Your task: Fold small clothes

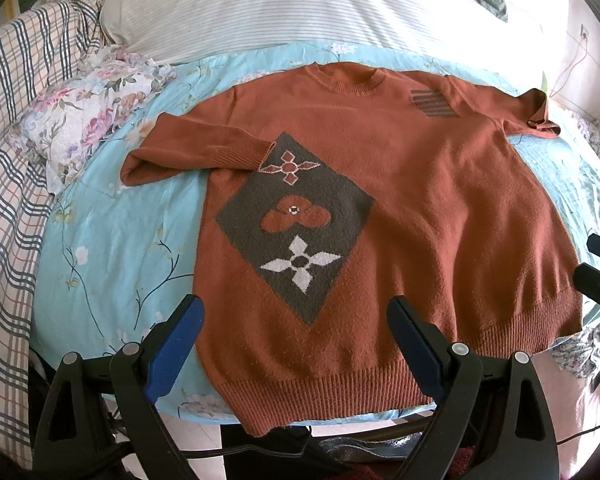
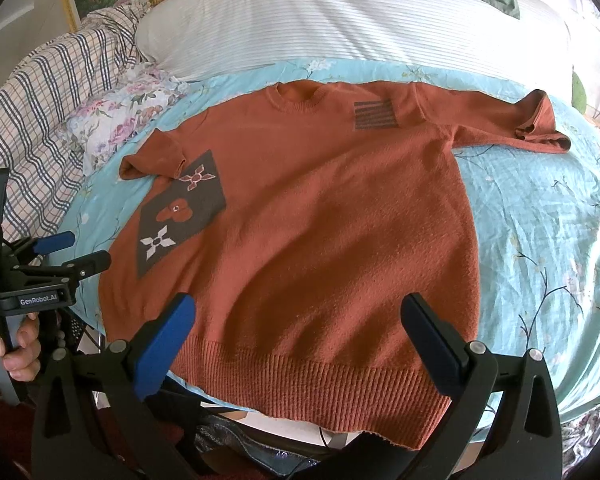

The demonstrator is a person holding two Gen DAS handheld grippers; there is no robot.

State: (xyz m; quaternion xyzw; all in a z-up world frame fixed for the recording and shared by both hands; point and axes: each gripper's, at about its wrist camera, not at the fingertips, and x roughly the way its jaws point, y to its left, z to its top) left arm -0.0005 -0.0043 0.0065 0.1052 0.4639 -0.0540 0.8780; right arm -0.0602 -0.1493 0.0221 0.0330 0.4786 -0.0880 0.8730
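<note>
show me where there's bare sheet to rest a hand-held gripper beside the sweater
Bare light-blue floral bedsheet lies right of the rust-orange knit sweater, below its outstretched sleeve. The left strip is narrower, crowded by the floral pillow and the folded sleeve.

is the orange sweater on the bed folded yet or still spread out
Mostly spread: the sweater lies flat, front up. Only its left sleeve is folded in, cuff on the diamond patch; the right sleeve stretches outward.
</note>
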